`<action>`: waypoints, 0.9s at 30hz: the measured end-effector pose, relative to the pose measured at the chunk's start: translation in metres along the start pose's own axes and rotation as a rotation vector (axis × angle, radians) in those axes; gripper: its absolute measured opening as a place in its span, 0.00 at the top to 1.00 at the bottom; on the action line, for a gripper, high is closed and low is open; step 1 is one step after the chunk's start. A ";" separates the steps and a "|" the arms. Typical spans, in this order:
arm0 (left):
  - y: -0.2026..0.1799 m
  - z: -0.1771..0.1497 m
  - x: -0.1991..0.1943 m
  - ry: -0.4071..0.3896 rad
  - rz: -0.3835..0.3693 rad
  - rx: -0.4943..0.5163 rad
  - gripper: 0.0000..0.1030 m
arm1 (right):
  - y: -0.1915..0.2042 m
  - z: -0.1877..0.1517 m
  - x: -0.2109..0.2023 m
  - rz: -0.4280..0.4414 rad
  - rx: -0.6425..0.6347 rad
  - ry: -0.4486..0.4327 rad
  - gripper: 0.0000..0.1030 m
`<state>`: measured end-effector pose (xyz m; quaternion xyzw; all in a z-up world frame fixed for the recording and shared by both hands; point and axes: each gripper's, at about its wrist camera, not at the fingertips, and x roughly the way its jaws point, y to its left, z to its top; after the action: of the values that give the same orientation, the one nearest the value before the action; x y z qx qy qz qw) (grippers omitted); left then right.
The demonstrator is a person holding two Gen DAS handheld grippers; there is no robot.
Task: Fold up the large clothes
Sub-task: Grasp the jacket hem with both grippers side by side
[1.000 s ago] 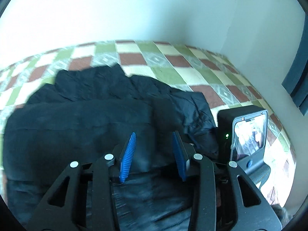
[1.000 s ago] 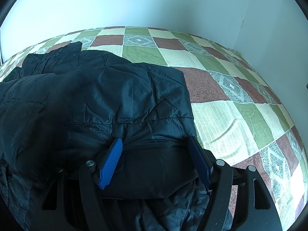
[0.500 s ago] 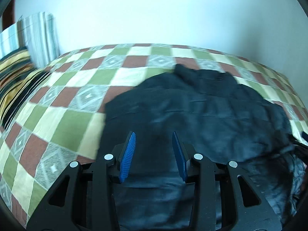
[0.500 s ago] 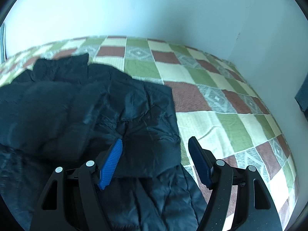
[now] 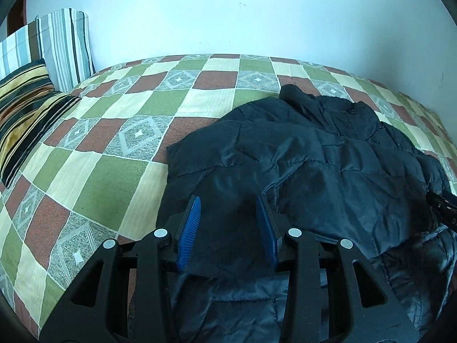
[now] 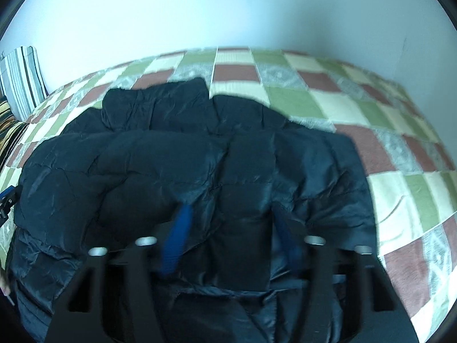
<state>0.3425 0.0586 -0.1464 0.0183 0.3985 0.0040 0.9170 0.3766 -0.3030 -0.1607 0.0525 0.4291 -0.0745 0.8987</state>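
Observation:
A large dark navy quilted jacket lies partly folded on a checked bedspread; it also fills the middle of the right wrist view. My left gripper is open, hovering over the jacket's near left edge, with fabric showing between the blue pads but not pinched. My right gripper is open over the jacket's near middle and is blurred by motion. A dark part of the other gripper shows at the far right of the left wrist view.
Striped pillows stand against the white wall at the bed's far left. The wall runs behind the bed, with a corner at the right. Bare bedspread lies left of the jacket and to its right.
The left gripper swung left from over the jacket's middle to its left edge, bringing the pillows into view. The right gripper moved left from the jacket's right edge to its middle. Both stayed open.

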 end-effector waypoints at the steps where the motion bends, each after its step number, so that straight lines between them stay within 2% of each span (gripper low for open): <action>1: -0.001 0.000 0.003 0.002 0.003 0.007 0.61 | 0.000 -0.001 0.002 -0.011 -0.003 0.007 0.65; 3: -0.005 0.000 0.008 0.009 0.004 0.016 0.61 | -0.003 -0.004 0.006 -0.007 -0.006 0.013 0.78; 6: -0.009 -0.001 0.018 0.028 -0.009 0.019 0.61 | -0.007 -0.006 0.010 -0.034 -0.017 0.009 0.86; 8: -0.012 -0.002 0.023 0.036 -0.020 0.028 0.60 | -0.009 -0.007 0.009 -0.061 -0.019 -0.002 0.87; 13: -0.014 -0.006 0.038 0.068 -0.002 0.042 0.57 | -0.006 -0.015 0.024 -0.080 -0.055 0.038 0.87; 17: -0.017 -0.012 0.051 0.082 0.011 0.073 0.57 | -0.007 -0.020 0.033 -0.078 -0.056 0.037 0.87; 20: -0.018 -0.012 0.049 0.078 0.023 0.081 0.57 | -0.009 -0.017 0.029 -0.061 -0.046 0.028 0.85; 22: -0.018 -0.009 0.041 0.065 0.041 0.083 0.57 | -0.008 -0.015 0.021 -0.072 -0.043 0.010 0.78; 24: -0.018 -0.008 0.031 0.056 0.056 0.081 0.57 | -0.006 -0.013 0.011 -0.094 -0.049 -0.012 0.65; 27: -0.022 -0.001 0.011 0.018 0.021 0.063 0.57 | -0.001 -0.004 -0.012 -0.079 -0.030 -0.086 0.57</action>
<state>0.3493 0.0368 -0.1561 0.0515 0.4065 0.0012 0.9122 0.3661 -0.3020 -0.1542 0.0186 0.3931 -0.1054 0.9133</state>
